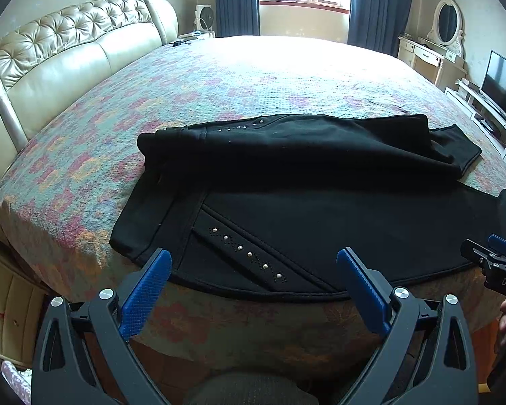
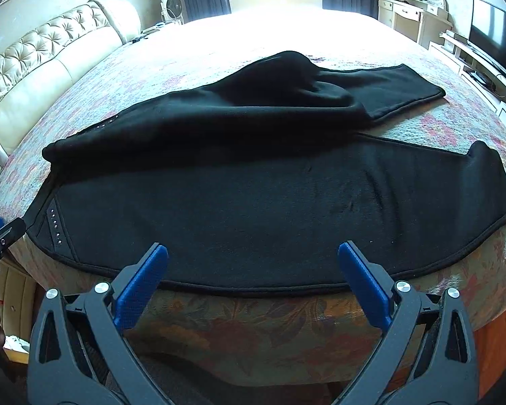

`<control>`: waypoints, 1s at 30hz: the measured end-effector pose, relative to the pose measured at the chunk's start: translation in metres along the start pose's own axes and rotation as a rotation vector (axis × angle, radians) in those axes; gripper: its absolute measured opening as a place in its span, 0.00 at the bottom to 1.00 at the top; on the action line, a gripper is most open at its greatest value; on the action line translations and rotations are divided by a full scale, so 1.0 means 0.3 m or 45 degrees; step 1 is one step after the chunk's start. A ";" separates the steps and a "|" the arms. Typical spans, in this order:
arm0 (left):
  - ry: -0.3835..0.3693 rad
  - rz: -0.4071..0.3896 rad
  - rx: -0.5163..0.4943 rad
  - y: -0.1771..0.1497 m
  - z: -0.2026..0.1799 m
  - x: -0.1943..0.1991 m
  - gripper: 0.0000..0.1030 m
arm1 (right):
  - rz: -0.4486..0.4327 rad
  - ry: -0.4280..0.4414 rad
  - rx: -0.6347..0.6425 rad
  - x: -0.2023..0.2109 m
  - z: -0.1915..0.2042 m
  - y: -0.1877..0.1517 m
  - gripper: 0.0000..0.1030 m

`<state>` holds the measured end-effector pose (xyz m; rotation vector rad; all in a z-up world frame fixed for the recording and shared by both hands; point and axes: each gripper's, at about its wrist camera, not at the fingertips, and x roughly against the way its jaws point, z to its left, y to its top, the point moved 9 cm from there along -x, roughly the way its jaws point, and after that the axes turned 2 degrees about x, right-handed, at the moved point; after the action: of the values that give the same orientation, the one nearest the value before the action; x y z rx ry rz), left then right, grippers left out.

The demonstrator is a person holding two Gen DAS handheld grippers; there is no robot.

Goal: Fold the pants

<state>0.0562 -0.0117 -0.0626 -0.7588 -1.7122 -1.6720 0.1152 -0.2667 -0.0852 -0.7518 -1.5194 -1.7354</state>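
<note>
Left gripper (image 1: 254,258): black frame, blue textured finger pads (image 1: 145,292), spread wide, nothing between, poised at near bed edge over waistband end of pants.
Right gripper (image 2: 253,251): same black frame and blue ribbed pads (image 2: 362,283), likewise wide and empty, facing near trouser leg; seen in left view at far right, marked "DAS".
Black soft fleece-like pants (image 1: 320,222): spread across near part of bed, waistband to the left, legs to the right; near leg flat, hem edge piped; far leg bunched into a raised ridge lengthwise.
Studded pocket trim (image 1: 249,254): slanted strip of small silver rivets just ahead of left gripper; second row (image 1: 241,127) on far hip.
Floral woven bedspread (image 1: 219,81): pink, teal and orange patches, coarse grid texture, draped over near edge.
Cream tufted leather headboard (image 1: 67,50): buttoned, glossy, at left.
Dark blue curtains (image 1: 377,3): flanking bright window.
White ornate dressing table with oval mirror (image 1: 448,23): far right.
Black flat television (image 1: 502,81): on low white stand, right.
White fan (image 2: 173,8): beside headboard, far corner.
</note>
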 end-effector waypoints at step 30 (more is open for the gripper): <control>-0.007 0.004 0.004 -0.005 0.005 -0.005 0.95 | 0.008 0.007 0.002 -0.004 0.014 -0.010 0.98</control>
<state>0.0560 -0.0102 -0.0646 -0.7648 -1.7157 -1.6660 0.1133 -0.2623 -0.0872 -0.7493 -1.5134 -1.7302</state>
